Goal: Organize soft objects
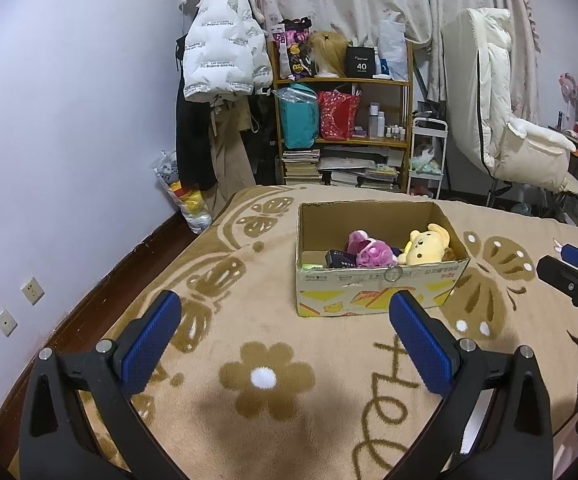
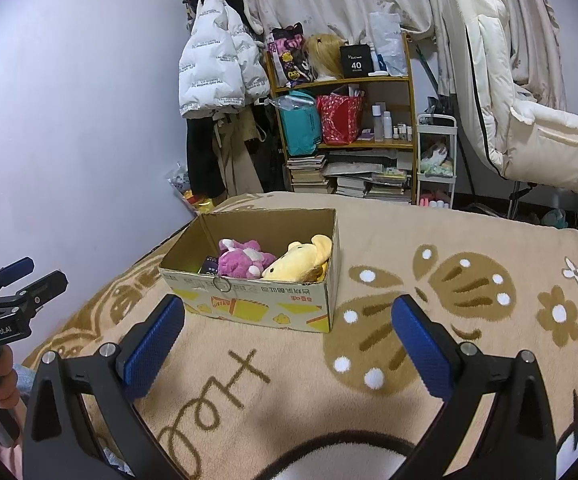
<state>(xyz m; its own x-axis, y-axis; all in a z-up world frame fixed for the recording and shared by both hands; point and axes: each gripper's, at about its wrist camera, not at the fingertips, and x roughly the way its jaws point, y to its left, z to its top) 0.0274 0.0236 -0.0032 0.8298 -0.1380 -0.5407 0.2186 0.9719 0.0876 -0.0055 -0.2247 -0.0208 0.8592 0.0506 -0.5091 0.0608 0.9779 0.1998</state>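
An open cardboard box [image 1: 381, 286] [image 2: 257, 304] stands on a tan patterned blanket [image 1: 273, 380] [image 2: 469, 320]. Inside lie a pink plush toy [image 1: 369, 250] [image 2: 243, 262], a yellow plush toy [image 1: 427, 246] [image 2: 301, 262] and a dark small item [image 1: 339, 258]. My left gripper [image 1: 285, 336] is open and empty, low over the blanket in front of the box. My right gripper [image 2: 289, 340] is open and empty, in front of and to the right of the box. Each gripper shows at the edge of the other's view: the right [image 1: 573, 270], the left [image 2: 13, 284].
A wooden shelf [image 1: 343, 120] [image 2: 345, 120] with bags, bottles and book stacks stands behind the bed. Coats [image 1: 225, 52] [image 2: 219, 68] hang on the left. A white padded chair [image 1: 517, 120] [image 2: 529, 112] is at the right. A wall [image 1: 69, 120] runs along the bed's left edge.
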